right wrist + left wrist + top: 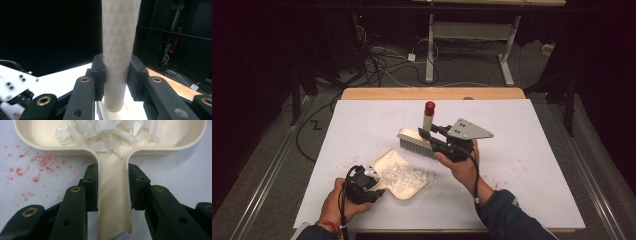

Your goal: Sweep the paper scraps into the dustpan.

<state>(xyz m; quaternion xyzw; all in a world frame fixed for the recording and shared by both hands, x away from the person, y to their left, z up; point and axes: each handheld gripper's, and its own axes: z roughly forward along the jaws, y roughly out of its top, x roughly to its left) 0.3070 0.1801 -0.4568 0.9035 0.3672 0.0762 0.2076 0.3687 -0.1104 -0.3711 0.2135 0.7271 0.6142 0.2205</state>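
High view showed a white table (pixel 522 165) with a bare wood strip at its far edge, and beyond it a dark floor strewn with cables (pixel 382 62) and the white legs of a second table (pixel 472 35). Red specks (pixel 343 162) dotted the sheet left of the dustpan (pixel 399 180), which lay near the front, left of centre. The pan was smooth cream plastic, shallow with a rounded rim, and it held a heap of clear, crinkled shards (pixel 404 175). In the left gripper view the left gripper (pixel 113 186) had its black fingers (pixel 91 182) pinching the pan's channelled handle, one on each side, touching it. More red specks lay on the table to the left of that handle.

Just beyond the pan stood the brush (pixel 417 140), its pale bristled head down near the table and its handle upright, capped by a red tip. The right gripper (pixel 428 136), with its grey three-cornered plate on top, held it from the right. In the right gripper view the fingers (pixel 136 75) clamped the handle, a cream tube embossed with small triangles.
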